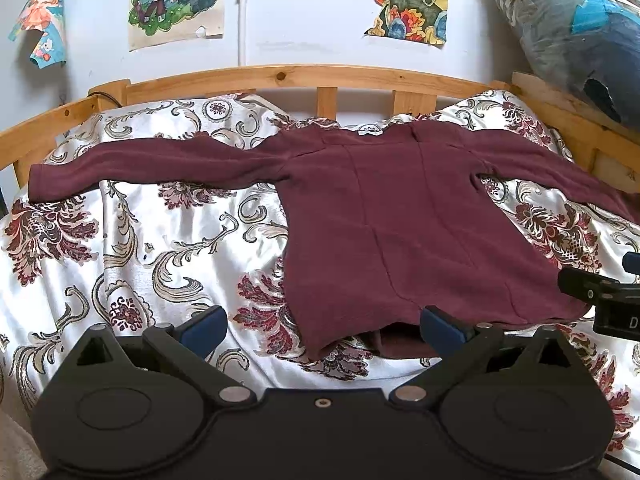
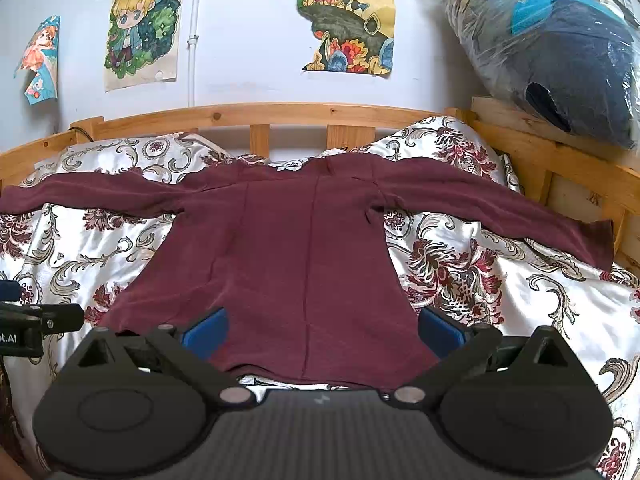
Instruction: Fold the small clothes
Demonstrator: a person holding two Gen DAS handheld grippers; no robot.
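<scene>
We look from two wrist cameras, both low over the near edge of the bed (image 1: 132,240), facing its wooden headboard (image 1: 280,76) and the postered wall. The left view sits leftward, with the maroon top (image 1: 400,220) right of centre; the right view meets its hem squarely and seems slightly nearer, though fisheye bending makes that uncertain. Both share the top, bedspread, headboard and posters (image 2: 140,28), and each catches the other gripper at its edge.

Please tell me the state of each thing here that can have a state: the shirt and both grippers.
maroon shirt: unfolded, flat on the bedspread, both sleeves spread out.
left gripper: open, holding nothing, at the shirt's hem.
right gripper: open, holding nothing, over the hem.
</scene>
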